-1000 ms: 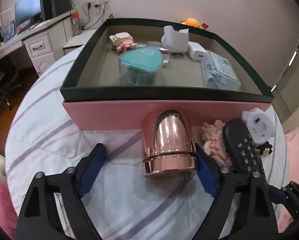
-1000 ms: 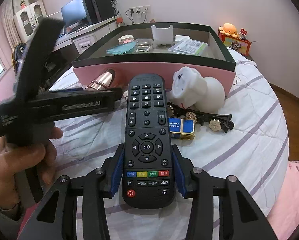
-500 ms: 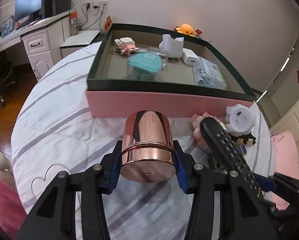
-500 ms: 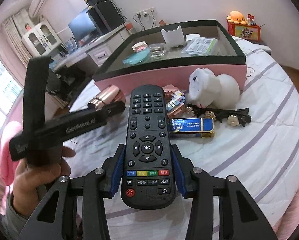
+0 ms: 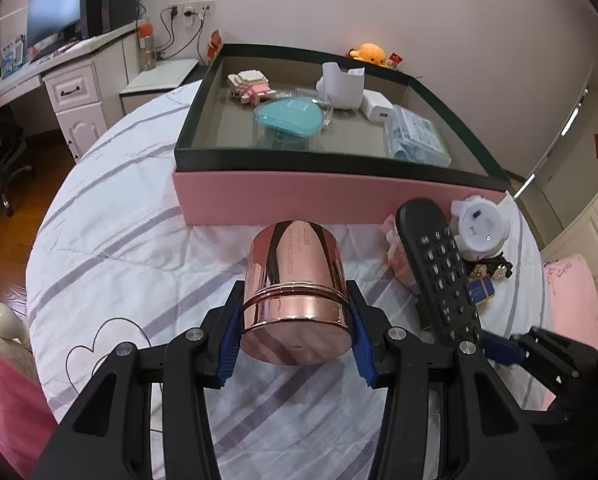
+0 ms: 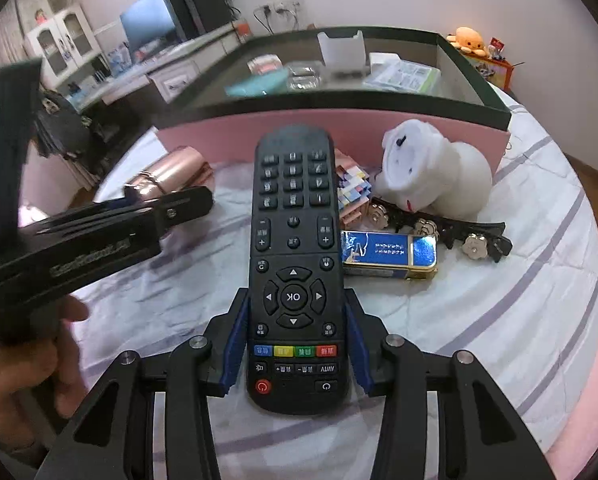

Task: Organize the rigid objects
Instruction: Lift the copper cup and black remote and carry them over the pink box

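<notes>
My left gripper [image 5: 297, 336] is shut on a rose-gold metal cup [image 5: 295, 292] and holds it on its side above the bed, in front of the pink box [image 5: 339, 200]. My right gripper [image 6: 295, 348] is shut on a black remote control [image 6: 295, 264], held lifted over the bedspread; the remote also shows in the left wrist view [image 5: 439, 268]. The cup [image 6: 171, 170] and the left gripper's body show at the left of the right wrist view. The box with a dark green rim [image 6: 339, 98] holds several small items.
On the striped bedspread by the box lie a white toy [image 6: 435, 172], a blue and gold tin [image 6: 387, 254], a black flowered hair clip [image 6: 451, 232] and a pink block figure [image 6: 353, 188]. A desk with a monitor [image 5: 55, 12] stands at the far left.
My left gripper closed on the cup and lifted it back from the box. My right gripper kept hold of the remote and rose a little.
</notes>
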